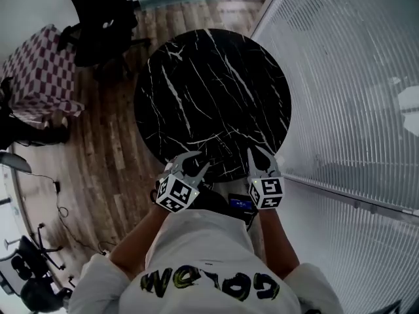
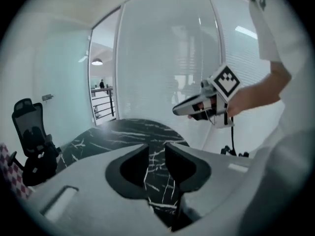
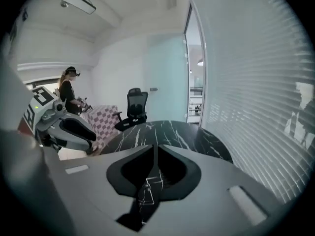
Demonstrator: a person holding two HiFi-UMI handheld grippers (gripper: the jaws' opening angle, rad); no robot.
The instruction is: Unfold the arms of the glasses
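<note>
Far to my left stand a checked cloth (image 1: 40, 67) and a chair (image 1: 98, 25), both well off the table (image 1: 216, 77) and no part of this job. My left gripper (image 1: 190, 164) hangs over the table's near edge, tilted down toward the dark marble. In its own view the jaws stand released, with a clear gap between the pads and only the veined tabletop showing through. My right gripper (image 1: 260, 154) hovers just beside it at the same edge. Its jaws are clenched on nothing, the pads meeting in a thin line. The blinds (image 1: 347, 77) fill the right side. I can find the glasses in none of the three views, neither on the marble, nor between my jaws, nor at the edges of what I see, so I cannot say where they lie. I judge that the unfolding is not in hand at this moment, since both grippers are empty and held off the surface. The next move calls first for finding the glasses and getting them onto the table within reach. Then my right jaws must open. One gripper should steady the frame at the front while the other takes one arm near its tip and swings it gently outward on the hinge.
</note>
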